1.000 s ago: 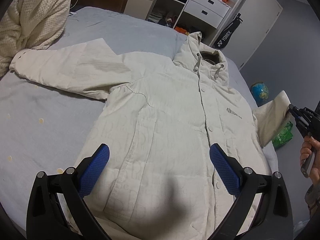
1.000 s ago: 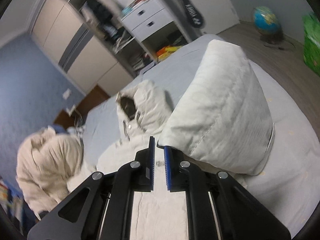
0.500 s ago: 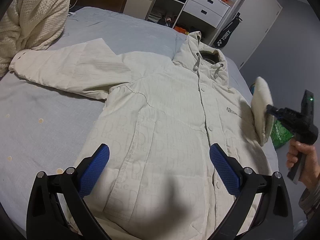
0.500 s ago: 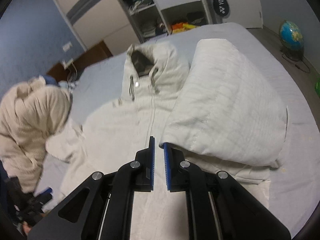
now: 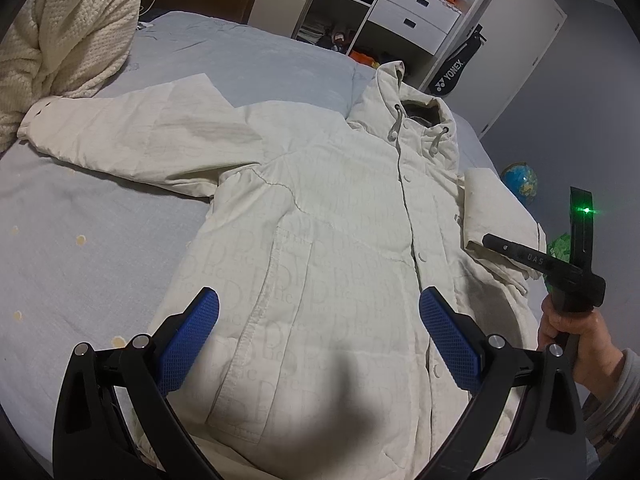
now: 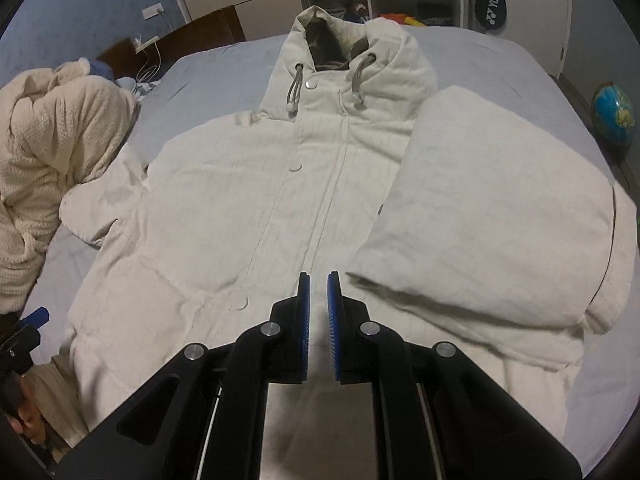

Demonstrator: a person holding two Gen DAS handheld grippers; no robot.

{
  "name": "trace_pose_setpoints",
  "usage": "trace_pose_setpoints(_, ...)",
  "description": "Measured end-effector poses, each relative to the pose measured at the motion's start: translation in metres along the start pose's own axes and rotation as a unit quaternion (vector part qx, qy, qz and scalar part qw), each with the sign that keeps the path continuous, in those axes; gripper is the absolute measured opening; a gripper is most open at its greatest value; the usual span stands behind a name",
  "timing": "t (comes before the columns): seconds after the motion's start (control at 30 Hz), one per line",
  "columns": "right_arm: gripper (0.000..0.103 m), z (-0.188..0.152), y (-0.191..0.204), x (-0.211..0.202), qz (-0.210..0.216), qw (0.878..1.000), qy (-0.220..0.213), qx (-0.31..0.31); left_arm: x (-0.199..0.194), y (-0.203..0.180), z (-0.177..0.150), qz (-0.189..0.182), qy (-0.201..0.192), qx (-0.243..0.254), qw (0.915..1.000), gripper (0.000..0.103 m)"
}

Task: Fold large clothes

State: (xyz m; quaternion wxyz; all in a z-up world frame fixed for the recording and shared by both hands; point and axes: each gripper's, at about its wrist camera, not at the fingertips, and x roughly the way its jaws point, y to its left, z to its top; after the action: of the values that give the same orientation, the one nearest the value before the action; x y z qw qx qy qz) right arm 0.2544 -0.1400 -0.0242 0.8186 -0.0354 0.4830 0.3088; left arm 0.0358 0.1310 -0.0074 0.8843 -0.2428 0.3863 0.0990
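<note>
A cream hooded jacket [image 5: 340, 216] lies face up on the grey-blue bed [image 5: 100, 240]; it also shows in the right wrist view [image 6: 240, 208]. Its one sleeve [image 5: 120, 136] stretches out to the left. The other sleeve [image 6: 500, 208] is folded over the jacket's chest. My left gripper [image 5: 316, 332] is open and empty above the jacket's lower front. My right gripper [image 6: 318, 308] has its jaws nearly closed with a thin gap at the folded sleeve's cuff edge [image 5: 476, 246]; whether it pinches cloth is unclear.
A cream knitted blanket [image 5: 60, 40] is heaped at the bed's far left. White drawers [image 5: 416, 12] and open shelves stand behind the bed, with a black racket bag [image 5: 452, 72]. A globe [image 5: 520, 182] and a green bag [image 5: 560, 242] are on the floor at right.
My right gripper has carried the right sleeve from beyond the bed's edge up and over onto the jacket's chest. The left gripper has not moved.
</note>
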Motion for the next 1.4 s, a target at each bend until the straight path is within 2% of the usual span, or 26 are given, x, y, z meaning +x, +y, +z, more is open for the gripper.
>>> trace_pose_setpoints(0.2, 0.008, -0.024, -0.028, -0.02, 0.027, 0.997, -0.019, 0.068, 0.006, -0.01, -0.002, 0.018, 0.013, 0.03, 0.9993, 0.096)
trace_pose_setpoints(0.3, 0.008, -0.042, -0.045, -0.031, 0.01, 0.996, -0.017, 0.091, 0.009, -0.02, -0.005, 0.031, 0.015, 0.054, 0.9979, 0.096)
trace_pose_setpoints(0.33, 0.011, -0.046, -0.049, -0.034, 0.004, 0.995, -0.015, 0.094, 0.009, -0.022, -0.006, 0.035, 0.012, 0.059, 0.9976, 0.096)
trace_pose_setpoints(0.47, 0.045, -0.071, -0.075, -0.05, -0.03, 0.991, -0.017, 0.126, 0.014, -0.034, -0.008, 0.041, 0.017, 0.079, 0.9959, 0.096)
trace_pose_setpoints(0.57, 0.049, -0.084, -0.088, -0.063, -0.035, 0.989, -0.022, 0.143, 0.022, -0.05, -0.01, 0.04, 0.03, 0.103, 0.9934, 0.096)
trace_pose_setpoints(0.73, 0.061, -0.103, -0.105, -0.091, -0.02, 0.981, -0.037, 0.189, 0.043, -0.087, -0.009, 0.03, 0.042, 0.139, 0.989, 0.096)
trace_pose_setpoints(0.93, 0.073, -0.114, -0.109, -0.115, -0.042, 0.982, -0.04, 0.182, 0.073, -0.164, -0.002, 0.013, 0.026, 0.228, 0.9733, 0.096)
trace_pose_setpoints(1.0, 0.076, -0.119, -0.111, -0.119, -0.051, 0.98, -0.042, 0.189, 0.083, -0.197, 0.0, 0.002, 0.022, 0.261, 0.965, 0.096)
trace_pose_setpoints(1.17, 0.077, -0.127, -0.117, -0.122, -0.088, 0.974, -0.029, 0.205, 0.108, -0.257, 0.0, 0.001, 0.022, 0.32, 0.9471, 0.096)
trace_pose_setpoints(1.27, 0.077, -0.136, -0.122, -0.127, -0.088, 0.97, -0.023, 0.227, 0.127, -0.282, -0.002, 0.011, 0.033, 0.343, 0.9388, 0.096)
trace_pose_setpoints(1.4, 0.077, -0.145, -0.119, -0.131, -0.086, 0.971, -0.011, 0.225, 0.15, -0.303, -0.009, 0.015, 0.05, 0.374, 0.9261, 0.091)
